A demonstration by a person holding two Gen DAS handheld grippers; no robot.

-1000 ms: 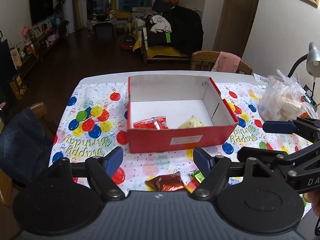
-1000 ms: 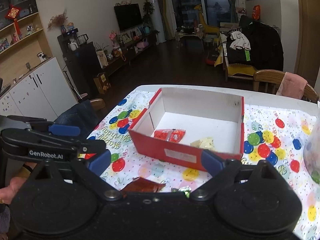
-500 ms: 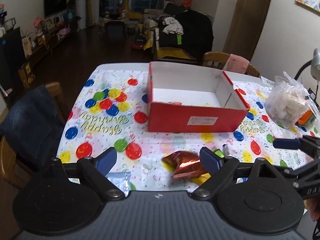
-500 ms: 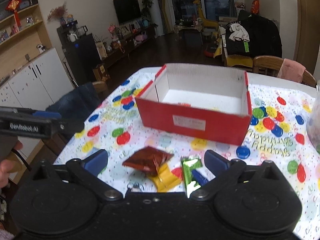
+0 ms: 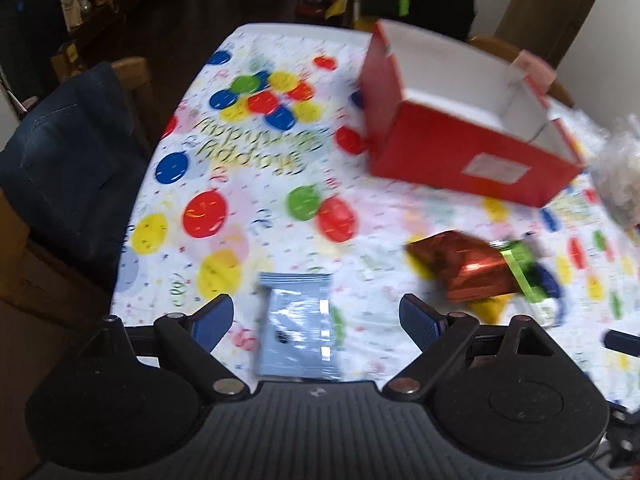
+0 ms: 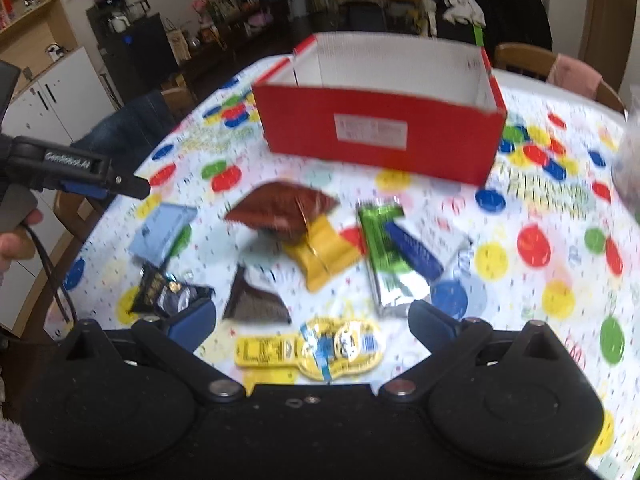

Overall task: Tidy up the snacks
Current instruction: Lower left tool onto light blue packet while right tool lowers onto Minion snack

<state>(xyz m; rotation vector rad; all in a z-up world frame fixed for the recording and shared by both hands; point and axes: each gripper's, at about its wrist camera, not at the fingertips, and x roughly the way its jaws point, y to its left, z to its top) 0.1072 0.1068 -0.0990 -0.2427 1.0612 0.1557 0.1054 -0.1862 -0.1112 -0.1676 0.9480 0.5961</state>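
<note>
A red cardboard box (image 5: 460, 152) (image 6: 380, 136) with a white inside stands on the balloon-print tablecloth. Loose snacks lie in front of it: a red-brown foil packet (image 6: 280, 208) (image 5: 464, 264), a yellow packet (image 6: 324, 252), a green packet (image 6: 384, 256) and a dark triangular one (image 6: 252, 300). My left gripper (image 5: 316, 322) is open, low over a light-blue packet (image 5: 294, 320) that lies flat between its fingers, untouched. My right gripper (image 6: 312, 322) is open above a yellow-and-blue packet (image 6: 312, 350). The pictures are blurred.
A clear plastic bag (image 5: 620, 184) sits right of the box. A chair draped with dark denim (image 5: 68, 160) stands at the table's left edge. A black wrapper (image 6: 164, 288) lies by my right gripper's left finger. A hand (image 6: 12, 236) holds the left gripper.
Both grippers have sunk towards the table, over the loose snacks before the box. The box's contents have dropped out of sight. The light-blue packet now lies between the left fingers.
</note>
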